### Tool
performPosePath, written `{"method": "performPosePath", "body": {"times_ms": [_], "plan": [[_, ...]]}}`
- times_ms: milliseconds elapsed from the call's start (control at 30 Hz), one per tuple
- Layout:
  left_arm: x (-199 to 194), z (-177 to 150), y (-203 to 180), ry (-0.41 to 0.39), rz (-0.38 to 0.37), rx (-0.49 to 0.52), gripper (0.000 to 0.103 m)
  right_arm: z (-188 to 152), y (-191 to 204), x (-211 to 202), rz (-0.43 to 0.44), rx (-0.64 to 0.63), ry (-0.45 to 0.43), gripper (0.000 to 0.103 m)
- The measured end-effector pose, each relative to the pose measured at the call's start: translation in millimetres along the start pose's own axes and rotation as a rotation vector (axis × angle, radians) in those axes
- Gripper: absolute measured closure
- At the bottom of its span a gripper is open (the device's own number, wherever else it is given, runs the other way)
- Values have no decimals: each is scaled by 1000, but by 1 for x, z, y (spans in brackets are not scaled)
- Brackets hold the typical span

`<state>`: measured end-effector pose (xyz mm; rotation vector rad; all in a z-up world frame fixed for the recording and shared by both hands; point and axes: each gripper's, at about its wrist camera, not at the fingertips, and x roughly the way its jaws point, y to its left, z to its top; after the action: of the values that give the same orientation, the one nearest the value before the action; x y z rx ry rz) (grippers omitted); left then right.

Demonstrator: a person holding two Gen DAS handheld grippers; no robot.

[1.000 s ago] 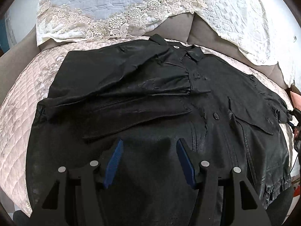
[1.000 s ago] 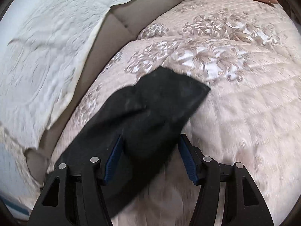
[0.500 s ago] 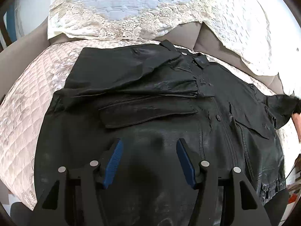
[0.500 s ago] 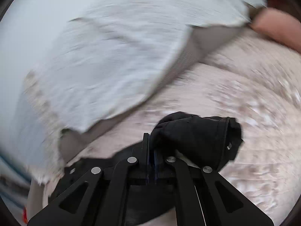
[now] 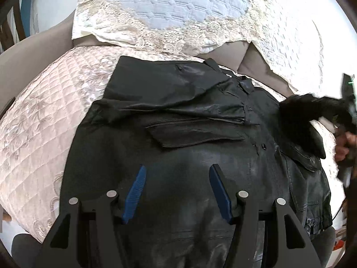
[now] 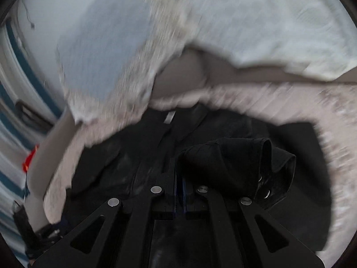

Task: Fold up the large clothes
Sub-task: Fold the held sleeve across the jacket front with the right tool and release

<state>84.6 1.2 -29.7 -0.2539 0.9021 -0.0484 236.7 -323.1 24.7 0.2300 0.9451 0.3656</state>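
- The right gripper [image 6: 179,185] was clamped tight on the sleeve cuff [image 6: 256,165], lifted above the black jacket [image 5: 178,147].
- The left gripper [image 5: 177,192] hovered over the jacket's lower half, jaws spread, holding nothing.
- Risk: slick fabric could slip free mid-swing, or the sleeve could land bunched.

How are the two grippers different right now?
The left gripper is open and holds nothing, poised over the black jacket. The right gripper is shut on the jacket sleeve, lifting it above the jacket. Both have black frames and blue pads.
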Motion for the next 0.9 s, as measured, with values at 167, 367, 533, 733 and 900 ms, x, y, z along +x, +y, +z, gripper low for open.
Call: {"method": "performPosePath", "body": {"times_ms": [167, 367, 533, 733, 900], "plan": [[1, -3, 12, 5, 9, -14, 42, -30, 13, 34, 96, -13, 125, 69], [4, -1, 9, 3, -7, -4, 42, -37, 12, -14, 239, -21, 29, 50], [8, 2, 0, 2, -15, 1, 38, -23, -34, -32, 88, 173, -87, 50], [5, 2, 5, 0, -28, -3, 38, -20, -82, 18, 59, 428, 26, 47], [-2, 7, 7, -25, -32, -4, 37, 6, -18, 32, 334, 265, 18, 45]]}}
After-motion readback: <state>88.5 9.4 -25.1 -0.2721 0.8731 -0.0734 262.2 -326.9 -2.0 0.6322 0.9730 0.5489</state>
